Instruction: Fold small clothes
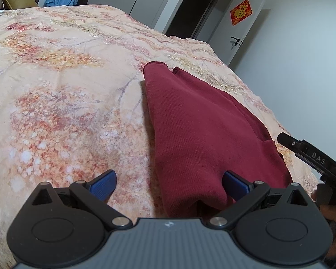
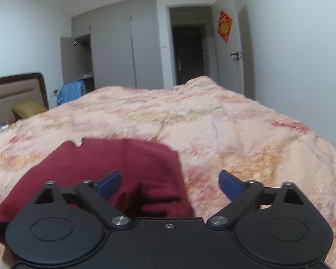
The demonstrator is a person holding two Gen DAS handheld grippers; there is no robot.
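A dark red knit garment (image 1: pixel 197 125) lies folded lengthwise on the floral bedspread (image 1: pixel 55 89), narrowing toward the far end. My left gripper (image 1: pixel 169 185) is open, its blue pads astride the garment's near left edge. The right gripper's black body (image 1: pixel 313 157) shows at the right edge of the left wrist view. In the right wrist view the garment (image 2: pixel 127 163) lies below and left. My right gripper (image 2: pixel 169 185) is open over the garment's near right corner, holding nothing.
The bedspread (image 2: pixel 235 134) covers the whole bed. A headboard (image 2: pixel 15 92) and yellow pillow (image 2: pixel 28 108) are at far left. A blue cloth (image 2: pixel 71 90), wardrobe doors (image 2: pixel 123 51) and a dark doorway (image 2: pixel 188 53) are beyond the bed.
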